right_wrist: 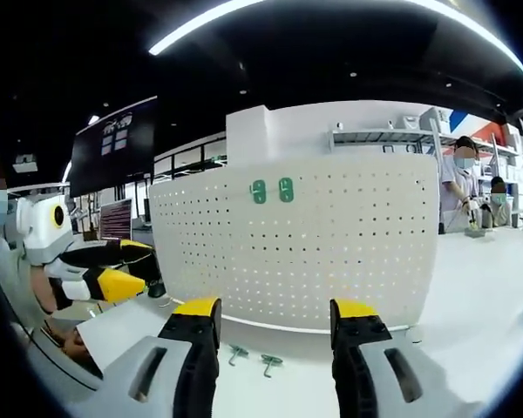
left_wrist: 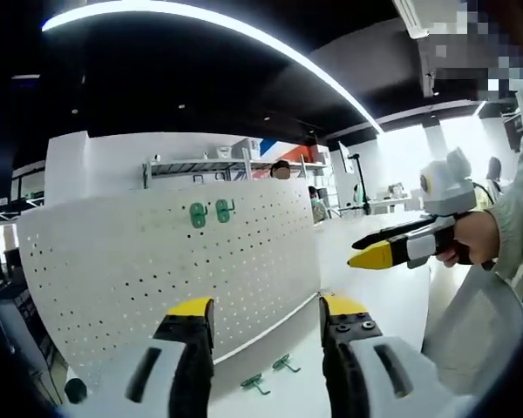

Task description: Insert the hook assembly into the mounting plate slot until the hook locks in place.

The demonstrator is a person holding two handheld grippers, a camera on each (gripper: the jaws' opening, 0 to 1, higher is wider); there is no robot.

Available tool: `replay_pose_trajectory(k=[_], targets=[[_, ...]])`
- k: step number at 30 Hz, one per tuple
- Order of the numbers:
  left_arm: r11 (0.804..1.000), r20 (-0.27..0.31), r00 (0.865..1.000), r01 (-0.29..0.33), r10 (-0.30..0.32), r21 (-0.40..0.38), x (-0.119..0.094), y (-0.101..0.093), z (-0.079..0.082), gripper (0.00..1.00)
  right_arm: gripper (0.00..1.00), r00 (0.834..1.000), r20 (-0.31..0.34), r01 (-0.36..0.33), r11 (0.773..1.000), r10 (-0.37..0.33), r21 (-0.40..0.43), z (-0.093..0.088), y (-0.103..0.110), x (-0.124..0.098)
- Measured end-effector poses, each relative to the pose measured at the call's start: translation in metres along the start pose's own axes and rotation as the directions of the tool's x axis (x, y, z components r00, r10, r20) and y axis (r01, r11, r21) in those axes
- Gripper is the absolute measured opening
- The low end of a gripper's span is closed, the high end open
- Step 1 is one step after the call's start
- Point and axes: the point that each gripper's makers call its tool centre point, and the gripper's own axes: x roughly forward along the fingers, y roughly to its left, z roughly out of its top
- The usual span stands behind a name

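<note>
Two small green hooks [right_wrist: 250,358] lie loose on the white table [right_wrist: 471,287] just before the upright pegboard [right_wrist: 331,244] – two more already hang near its top. Both the left gripper [left_wrist: 266,322] and right gripper [right_wrist: 275,322] stand apart, holding nothing. The hooks look light, stiff and slippery (thin wire-like parts) – best pinched across the backplate.

No readable text, labels or numbers; wall screen [right_wrist: 113,146] content too small to read.
</note>
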Motion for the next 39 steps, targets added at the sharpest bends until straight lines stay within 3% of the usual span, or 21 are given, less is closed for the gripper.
replay_pose_trajectory(k=[6,12,16,22,25,32,34,39], targets=[[0.996,-0.065,0.996,0.058,-0.053,0.07,0.01,0.005,-0.015,0.47,0.48,1.0,-0.004,-0.009,1.0,0.009,0.006,-0.003,0.004,0.002],[0.981,-0.185,0.976,0.138,-0.111,0.139,0.026,0.012,-0.046,0.44,0.48,1.0,0.001,-0.022,1.0,0.022,-0.016,0.0,0.009,0.004],[0.96,-0.321,0.936,0.214,-0.147,0.183,0.038,0.016,-0.081,0.34,0.48,0.999,-0.007,-0.041,0.998,0.041,-0.04,-0.001,0.015,0.008],[0.931,-0.458,0.865,0.317,-0.205,0.183,0.062,0.024,-0.131,0.34,0.48,0.998,-0.026,-0.063,0.998,0.062,-0.03,-0.009,0.022,0.01],[0.913,-0.491,0.842,0.358,-0.224,0.197,0.071,0.026,-0.145,0.33,0.48,0.997,-0.041,-0.072,0.997,0.071,-0.02,-0.016,0.024,0.011],[0.871,-0.585,0.763,0.455,-0.276,0.184,0.091,0.034,-0.18,0.26,0.48,0.994,-0.071,-0.082,0.997,0.083,0.012,-0.03,0.028,0.013],[0.865,-0.595,0.752,0.468,-0.284,0.179,0.096,0.036,-0.184,0.25,0.48,0.993,-0.076,-0.084,0.996,0.085,0.015,-0.033,0.028,0.015],[0.836,-0.642,0.69,0.532,-0.335,0.135,0.104,0.035,-0.203,0.2,0.48,0.992,-0.084,-0.096,0.995,0.098,0.027,-0.036,0.033,0.018]])
